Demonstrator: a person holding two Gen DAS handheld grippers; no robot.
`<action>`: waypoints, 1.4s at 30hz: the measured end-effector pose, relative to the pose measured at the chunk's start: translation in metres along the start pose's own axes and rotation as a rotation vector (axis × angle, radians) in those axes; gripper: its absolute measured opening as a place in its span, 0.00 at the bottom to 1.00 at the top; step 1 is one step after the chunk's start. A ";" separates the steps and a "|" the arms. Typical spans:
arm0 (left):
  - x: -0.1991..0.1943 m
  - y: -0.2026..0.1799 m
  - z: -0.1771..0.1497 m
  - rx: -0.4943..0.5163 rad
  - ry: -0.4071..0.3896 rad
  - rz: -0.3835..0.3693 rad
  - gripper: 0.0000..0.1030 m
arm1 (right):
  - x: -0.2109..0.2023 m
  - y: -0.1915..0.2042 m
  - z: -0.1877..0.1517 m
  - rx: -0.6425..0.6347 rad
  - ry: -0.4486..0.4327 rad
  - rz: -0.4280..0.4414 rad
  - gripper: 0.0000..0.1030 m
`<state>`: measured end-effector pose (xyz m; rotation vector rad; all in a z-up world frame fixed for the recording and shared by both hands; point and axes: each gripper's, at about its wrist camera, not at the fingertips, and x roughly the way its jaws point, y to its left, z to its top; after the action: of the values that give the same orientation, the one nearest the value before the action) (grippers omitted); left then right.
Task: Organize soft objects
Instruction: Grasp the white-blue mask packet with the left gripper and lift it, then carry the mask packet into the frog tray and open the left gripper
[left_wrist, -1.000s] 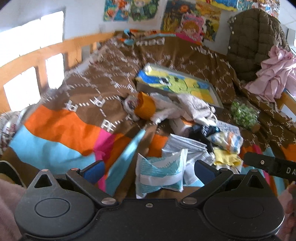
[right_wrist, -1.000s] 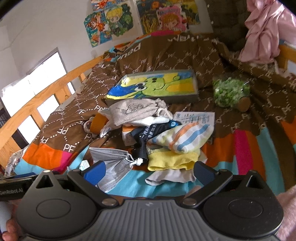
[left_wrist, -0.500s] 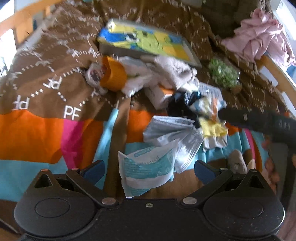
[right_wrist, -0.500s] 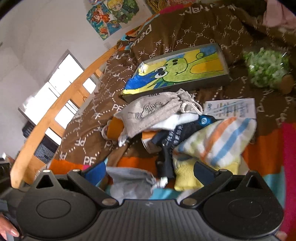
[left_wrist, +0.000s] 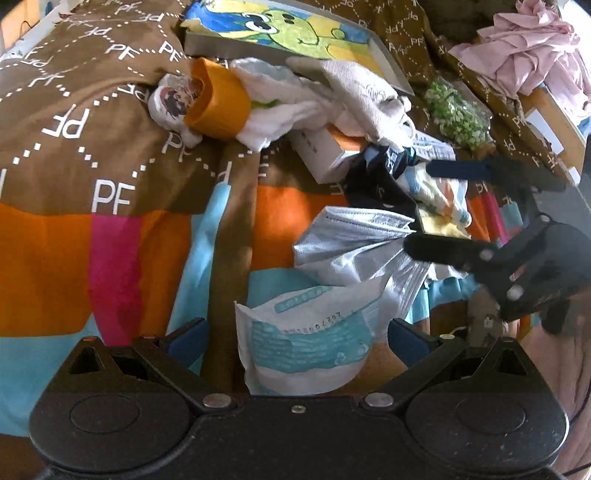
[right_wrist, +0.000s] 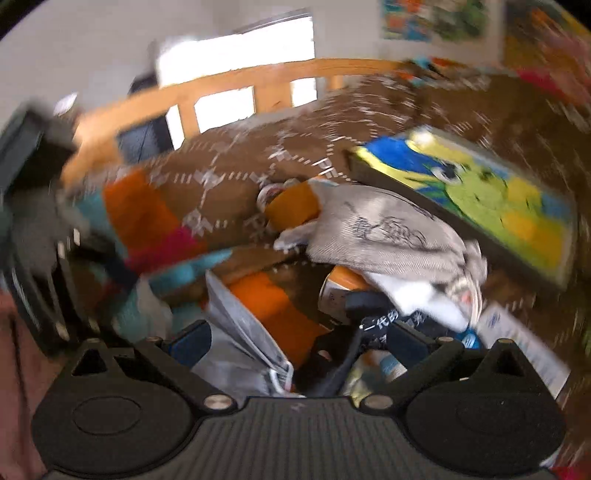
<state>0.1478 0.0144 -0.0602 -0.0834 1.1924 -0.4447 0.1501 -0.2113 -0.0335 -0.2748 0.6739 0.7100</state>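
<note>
A pile of soft things lies on the brown patterned bedspread (left_wrist: 110, 122). My left gripper (left_wrist: 295, 336) is open, its jaws on either side of a white and teal mask packet (left_wrist: 306, 350). Just beyond lie grey face masks (left_wrist: 351, 247), a dark cloth (left_wrist: 380, 184), a striped sock (left_wrist: 439, 195), a beige pouch (left_wrist: 354, 92) and an orange cup (left_wrist: 218, 107). My right gripper (right_wrist: 299, 343) is open and low over the grey masks (right_wrist: 240, 332) and dark cloth (right_wrist: 373, 321). It also shows in the left wrist view (left_wrist: 428, 206), fingers apart over the pile. The right wrist view is blurred.
A frog-picture box (left_wrist: 295, 33) lies behind the pile, with a small carton (left_wrist: 325, 155) and a bag of green bits (left_wrist: 454, 114). Pink clothing (left_wrist: 528, 51) is heaped at the far right. A wooden bed rail (right_wrist: 221, 85) runs along the far left.
Both grippers have moved down and forward toward the pile. The right gripper has swung left and come in over the grey masks. The left gripper has closed in on the mask packet.
</note>
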 end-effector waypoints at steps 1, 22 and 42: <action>0.002 0.000 0.000 -0.001 0.009 0.001 0.99 | 0.002 0.004 0.000 -0.043 0.002 -0.006 1.00; 0.012 0.015 0.006 -0.072 0.035 0.005 0.74 | 0.035 0.048 -0.007 -0.332 0.106 0.120 0.69; -0.021 0.028 0.011 -0.179 -0.155 -0.074 0.66 | 0.040 0.055 -0.012 -0.349 0.111 0.068 0.17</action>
<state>0.1597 0.0456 -0.0454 -0.3115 1.0768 -0.3880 0.1296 -0.1561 -0.0689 -0.6178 0.6647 0.8823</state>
